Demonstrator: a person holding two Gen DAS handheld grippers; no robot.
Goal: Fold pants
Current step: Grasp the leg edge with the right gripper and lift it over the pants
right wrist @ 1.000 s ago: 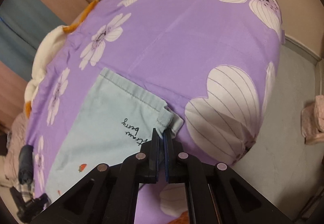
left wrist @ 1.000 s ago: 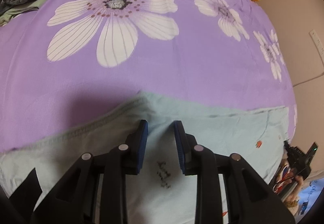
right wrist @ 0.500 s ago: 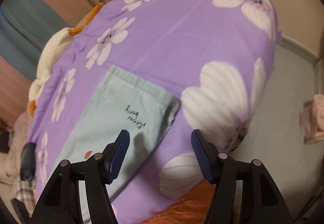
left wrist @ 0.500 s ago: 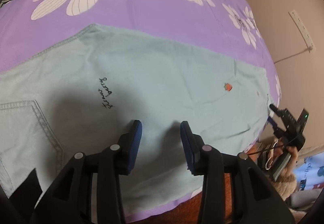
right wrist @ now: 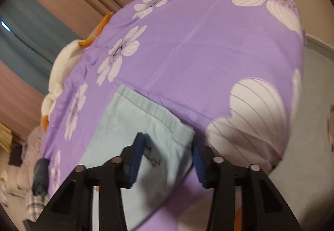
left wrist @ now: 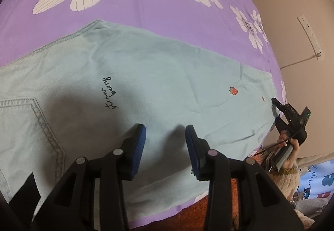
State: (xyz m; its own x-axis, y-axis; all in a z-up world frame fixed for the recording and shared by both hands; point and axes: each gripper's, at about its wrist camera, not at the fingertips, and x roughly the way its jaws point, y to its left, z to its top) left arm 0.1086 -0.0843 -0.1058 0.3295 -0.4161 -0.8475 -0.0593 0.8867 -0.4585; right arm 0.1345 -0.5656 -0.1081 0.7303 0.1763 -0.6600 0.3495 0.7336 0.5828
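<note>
Clearly both claws are empty and parted. Starting at the left, the left gripper (left wrist: 165, 137) hovers with its jaws standing wide apart, nothing between the blue pads (left wrist: 138, 146), and the pants (left wrist: 158, 76) lie spread flat directly beneath and ahead of it on the purple flowered bedsheet (left wrist: 158, 11). To the left of this claw runs a stitched back pocket (left wrist: 31, 126); just ahead and slightly left sits the black script lettering (left wrist: 109, 93); further ahead and to the right is a small strawberry patch (left wrist: 233, 91), and beyond that, at the far right edge of the cloth, the other hand-held tool shows

Moving right, the right gripper (right wrist: 167, 147) also stands wide open, holding nothing, with the hemmed end of the pants (right wrist: 146, 126) under and ahead of it; the cloth's right corner (right wrist: 189, 128) lies just beside the right-hand pad. This view is blurred, so whether a pad touches the fabric I cannot tell

By the look of it the fabric is a light, soft denim-like cloth: limp, not slippery, not fragile, likely to sag and crease if lifted from one point. I judge the best holds to be the stitched hem corner near the right claw and the thicker seamed edge by the pocket near the left, pinching both layers so the fold carries over evenly
</note>
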